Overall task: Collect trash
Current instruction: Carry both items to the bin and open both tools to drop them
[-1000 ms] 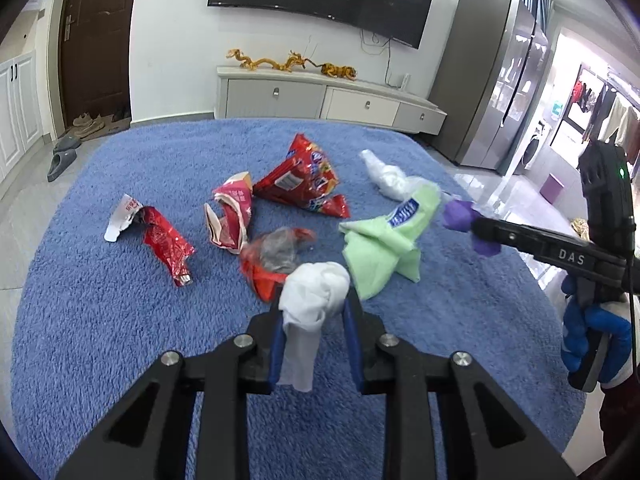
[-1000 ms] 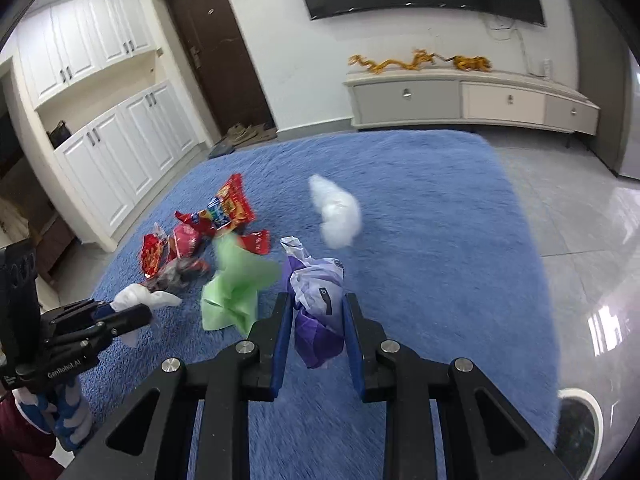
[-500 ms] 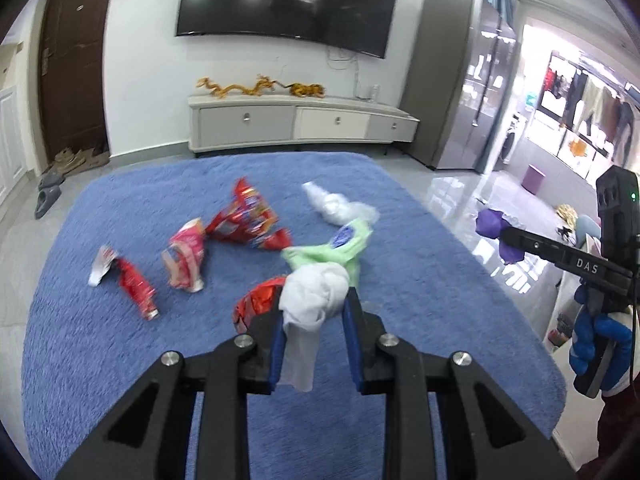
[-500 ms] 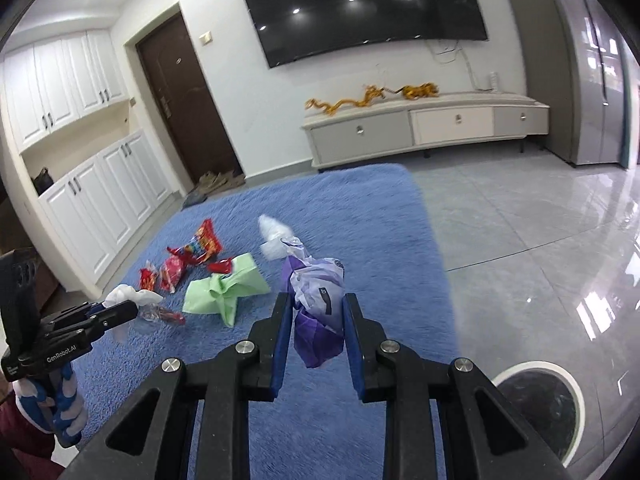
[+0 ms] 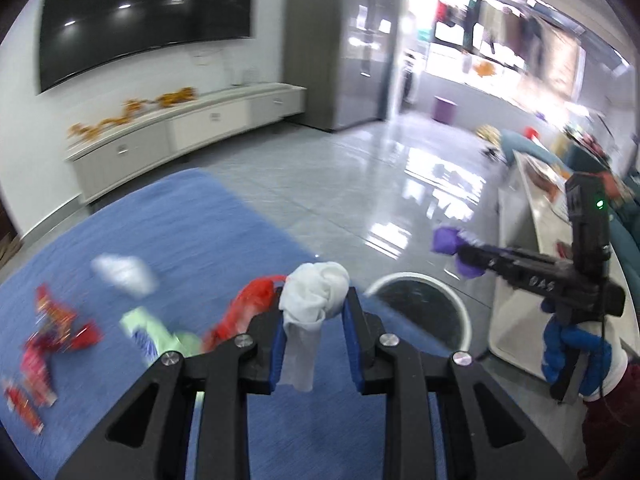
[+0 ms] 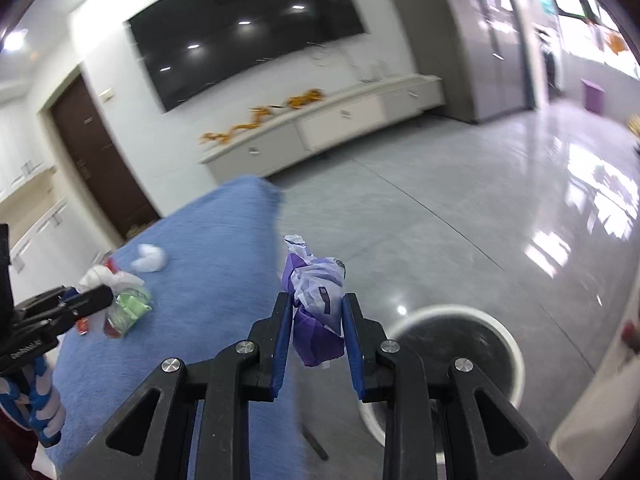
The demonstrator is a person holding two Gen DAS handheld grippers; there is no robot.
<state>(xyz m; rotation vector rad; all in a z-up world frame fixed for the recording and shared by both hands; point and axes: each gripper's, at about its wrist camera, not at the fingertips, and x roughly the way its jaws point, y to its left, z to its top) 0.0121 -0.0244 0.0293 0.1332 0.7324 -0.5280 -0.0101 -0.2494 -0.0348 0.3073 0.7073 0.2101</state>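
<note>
Centrally, in the left wrist view, we see the left gripper (image 5: 314, 322) w/ its blue-padded fingers (image 5: 278, 346) closed on a white crumpled wad (image 5: 314, 300): a soft ball bulging above the tips, w/ a limp tail hanging between the pads. Just behind it, partly hidden, sits the bin (image 5: 460, 312), round, white-rimmed, dark inside, on the grey tile floor (image 5: 360, 184) just off the blue rug's (image 5: 180, 232) right edge.

Right wrist view: the right gripper (image 6: 316, 330) pinches a purple wrapper (image 6: 316, 300), creased, w/ pale lilac printed foil above and deeper violet folds below, a twisted end sticking up past the tips. The bin lies below and to the right of it, apart from it.

Left on the rug, all motion-blurred: a white tissue lump (image 5: 124, 274) toward the far edge, a green packet (image 5: 160, 336) w/ a blue label nearer us, a red wrapper (image 5: 248, 312) right behind the left gripper's left finger, and more red wrappers (image 5: 44, 344) along the left edge. A TV (image 5: 140, 12) hangs above a low white cabinet (image 5: 180, 132) on the far wall.
</note>
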